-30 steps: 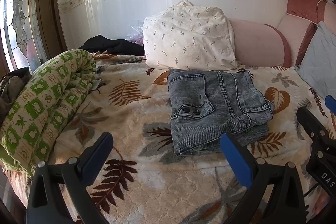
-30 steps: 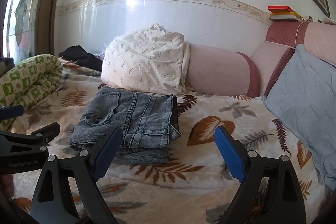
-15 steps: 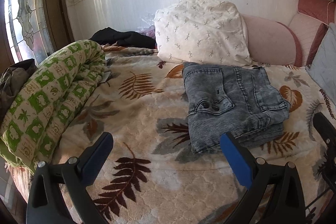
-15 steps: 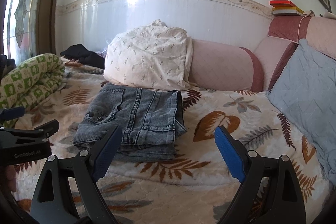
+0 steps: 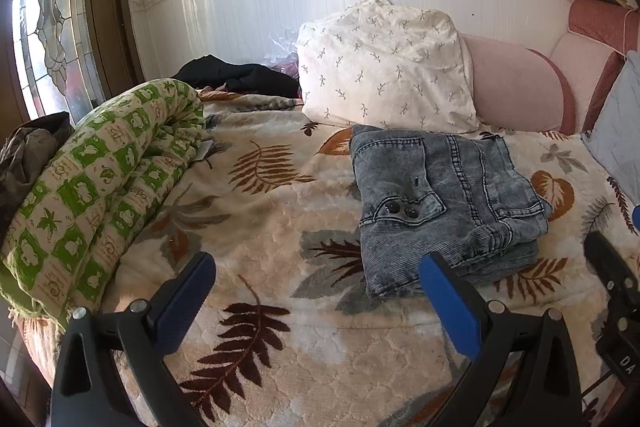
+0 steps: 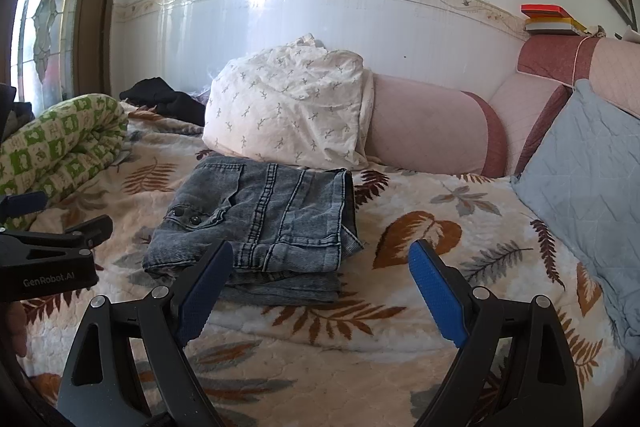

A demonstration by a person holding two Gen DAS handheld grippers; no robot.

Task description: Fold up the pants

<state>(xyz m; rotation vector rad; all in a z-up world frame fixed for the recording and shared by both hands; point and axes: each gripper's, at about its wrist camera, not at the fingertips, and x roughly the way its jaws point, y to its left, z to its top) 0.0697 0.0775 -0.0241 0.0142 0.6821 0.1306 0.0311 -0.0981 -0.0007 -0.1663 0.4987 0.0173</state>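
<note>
The grey denim pants (image 5: 444, 203) lie folded in a compact stack on the leaf-patterned bedspread (image 5: 260, 219), in front of a white pillow. They also show in the right wrist view (image 6: 264, 219). My left gripper (image 5: 316, 291) is open and empty, held back from the stack, to its near left. My right gripper (image 6: 320, 275) is open and empty, near the stack's front right corner and apart from it. The left gripper's body (image 6: 52, 251) shows at the left edge of the right wrist view.
A rolled green-and-white quilt (image 5: 96, 183) lies along the left side. A white pillow (image 5: 384, 67) and pink bolster (image 5: 516, 87) line the back wall. A blue-grey cushion (image 6: 588, 183) sits at right. Dark clothing (image 5: 236, 75) lies far left.
Both grippers have drawn back and up slightly from the folded pants; the view shifted so the stack sits further right in the left wrist view. The pants have not moved.
</note>
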